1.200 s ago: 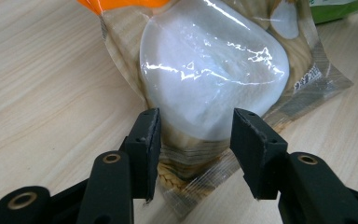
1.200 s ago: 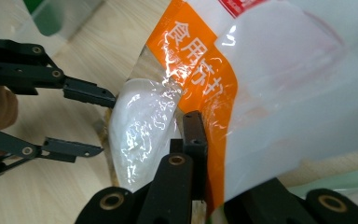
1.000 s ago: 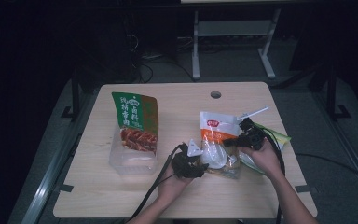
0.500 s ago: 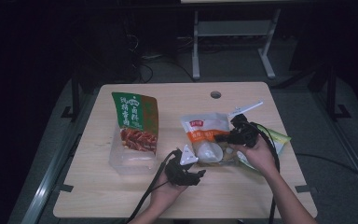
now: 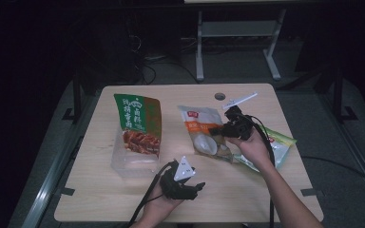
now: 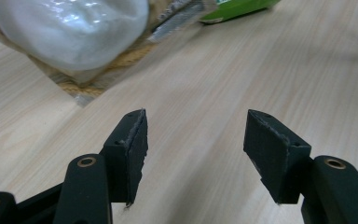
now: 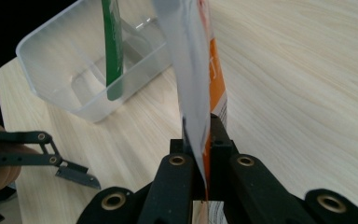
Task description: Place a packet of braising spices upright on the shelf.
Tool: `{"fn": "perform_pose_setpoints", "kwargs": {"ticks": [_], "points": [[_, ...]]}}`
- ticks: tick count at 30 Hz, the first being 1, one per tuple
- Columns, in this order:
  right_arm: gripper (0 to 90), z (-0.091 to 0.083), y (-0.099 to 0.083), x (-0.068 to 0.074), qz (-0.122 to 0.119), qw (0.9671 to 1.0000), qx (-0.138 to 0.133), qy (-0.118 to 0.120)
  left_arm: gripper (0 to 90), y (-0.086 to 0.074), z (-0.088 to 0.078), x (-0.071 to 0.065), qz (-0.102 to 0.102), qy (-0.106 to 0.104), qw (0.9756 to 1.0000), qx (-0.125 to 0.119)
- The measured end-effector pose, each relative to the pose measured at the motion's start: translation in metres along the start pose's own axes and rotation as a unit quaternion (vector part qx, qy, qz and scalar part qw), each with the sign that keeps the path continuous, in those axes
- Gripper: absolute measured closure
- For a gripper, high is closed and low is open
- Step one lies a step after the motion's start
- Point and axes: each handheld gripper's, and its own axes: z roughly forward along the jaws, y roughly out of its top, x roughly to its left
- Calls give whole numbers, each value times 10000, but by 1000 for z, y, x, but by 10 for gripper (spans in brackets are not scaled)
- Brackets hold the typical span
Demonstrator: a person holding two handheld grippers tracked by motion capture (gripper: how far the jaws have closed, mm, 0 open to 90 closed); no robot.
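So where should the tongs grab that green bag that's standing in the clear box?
Probably the top edge of the green bag. It leans up out of the clear box, so its flat upper end pokes above the rim while the box walls guard its lower part. Come from above, one tong on each flat face. The left tongs are open with nothing between them.

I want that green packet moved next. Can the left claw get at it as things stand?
Probably not directly. The left claw is open and empty, but the green packet lies partly under the right forearm and the orange-and-white pouch, which the right claw grips.
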Motion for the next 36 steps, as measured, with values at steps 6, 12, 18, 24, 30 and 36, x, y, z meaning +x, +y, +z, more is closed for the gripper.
{"fn": "perform_pose_setpoints", "kwargs": {"ticks": [6,12,18,24,30,36], "points": [[900,3,8,2,-26,10000,-7,37,386,-6,-8,-1,-18,-70,9999,-71],[900,6,15,6,-66,10000,8,35,384,-10,-13,-1,-25,-109,9999,-89],[900,10,23,10,-128,9999,-15,44,377,-12,-16,-1,-65,-138,9998,-138],[900,17,41,15,-265,9995,-101,107,368,-14,-19,-1,-76,-172,9997,-150],[900,28,69,22,-328,9991,-236,159,367,-15,-22,0,-61,-210,9996,-203],[900,44,100,27,-417,9981,-385,230,366,-17,-23,-1,-65,-269,9993,-236]]}}
